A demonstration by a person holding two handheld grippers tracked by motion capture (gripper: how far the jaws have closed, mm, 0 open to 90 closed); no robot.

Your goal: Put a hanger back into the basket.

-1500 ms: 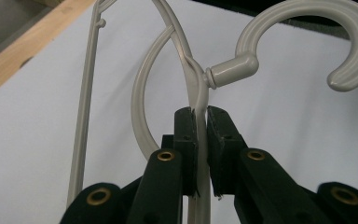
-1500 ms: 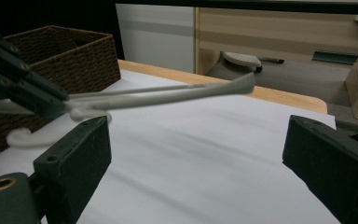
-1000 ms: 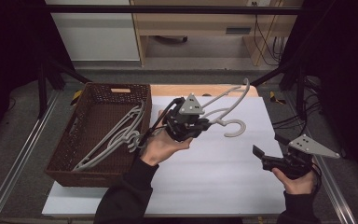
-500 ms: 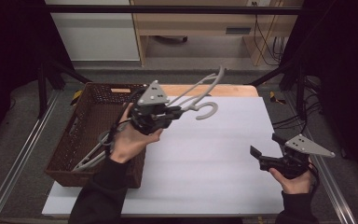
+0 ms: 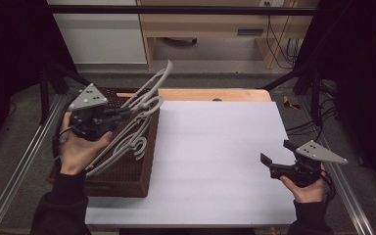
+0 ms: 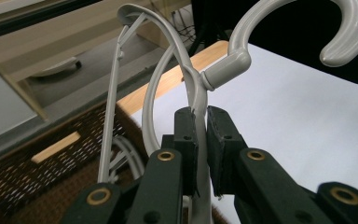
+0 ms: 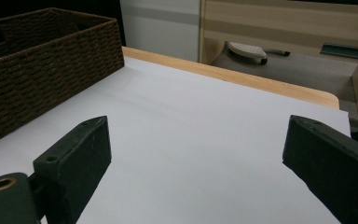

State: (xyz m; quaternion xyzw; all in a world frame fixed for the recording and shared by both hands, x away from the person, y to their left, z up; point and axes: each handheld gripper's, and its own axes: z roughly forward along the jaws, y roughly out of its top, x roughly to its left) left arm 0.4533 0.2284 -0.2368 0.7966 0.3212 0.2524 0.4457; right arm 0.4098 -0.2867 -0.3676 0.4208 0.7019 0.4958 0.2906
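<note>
A grey plastic hanger (image 5: 149, 93) hangs in the air over the brown wicker basket (image 5: 127, 174) at the table's left. My left gripper (image 5: 125, 113) is shut on it. In the left gripper view the two black jaws pinch the hanger (image 6: 200, 88) just below its hook, and my left gripper (image 6: 201, 135) points toward the white table top. More grey hangers (image 5: 127, 142) lie in the basket below. At the front right of the table my right gripper (image 5: 276, 152) is held low with its jaws wide apart and nothing between them. The right gripper view shows my right gripper (image 7: 200, 154) over bare white surface.
The white sheet (image 5: 215, 147) covers the table (image 5: 210, 94), whose wooden edge shows at the back. The basket (image 7: 42, 60) stands off to the left in the right gripper view. Metal rails (image 5: 14, 171) run along both sides. Behind the table are a cabinet (image 5: 103, 34) and cables (image 5: 279, 34).
My left hand has carried the hanger leftward from above the middle of the table to above the basket. The right gripper has stayed where it was.
</note>
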